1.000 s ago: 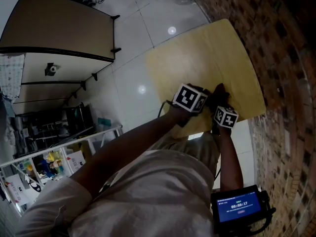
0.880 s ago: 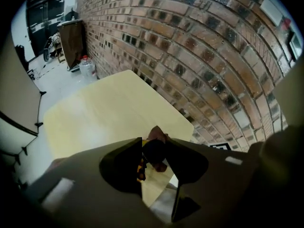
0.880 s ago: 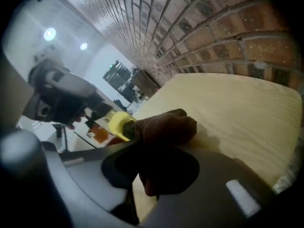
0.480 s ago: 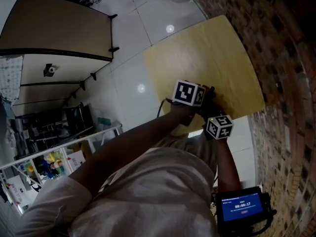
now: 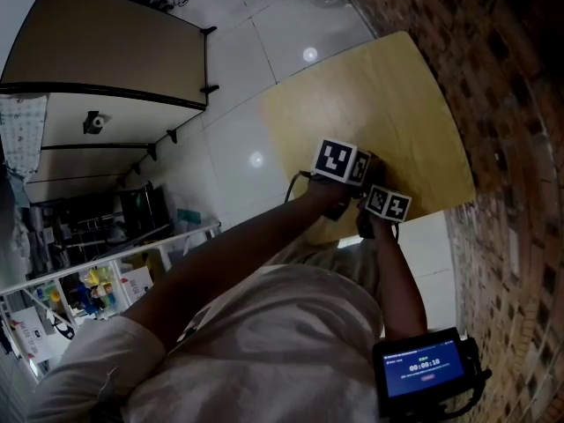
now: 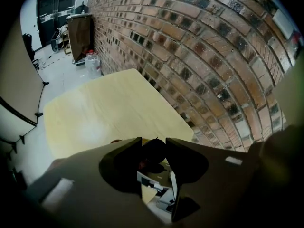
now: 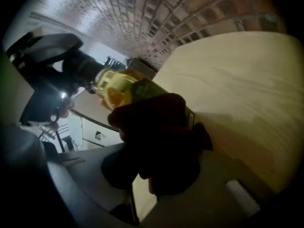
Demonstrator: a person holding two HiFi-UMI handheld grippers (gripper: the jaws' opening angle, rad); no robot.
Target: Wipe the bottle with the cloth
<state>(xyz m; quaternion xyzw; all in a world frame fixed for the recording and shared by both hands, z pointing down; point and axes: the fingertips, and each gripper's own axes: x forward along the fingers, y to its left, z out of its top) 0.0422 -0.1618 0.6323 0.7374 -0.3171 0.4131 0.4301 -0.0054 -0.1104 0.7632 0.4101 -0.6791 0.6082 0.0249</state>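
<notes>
Dark cloth [image 7: 161, 141] is bunching in my right gripper [image 7: 156, 177], whose jaws are squeezed tight together on it, so the wad is sitting out front as a pad. I am pressing that pad against the bottle [image 7: 135, 91], over its yellow-green label, which I judge to be the wiping itself under way. The cloth is covering much of the body, so I cannot tell how much is done.

My left gripper [image 6: 153, 152] is clamping the bottle by its dark cap [image 6: 154, 146], with the jaws standing partly apart around it. Holding the top end is leaving the sides free for the cloth and bracing the bottle against my push.

The two grippers are working close together over the near edge of the table [image 6: 109, 108], with the bottle lying tilted between them. I cannot see whether it is touching the wood. Beyond, the tabletop is running on to the brick wall [image 6: 204, 46].
</notes>
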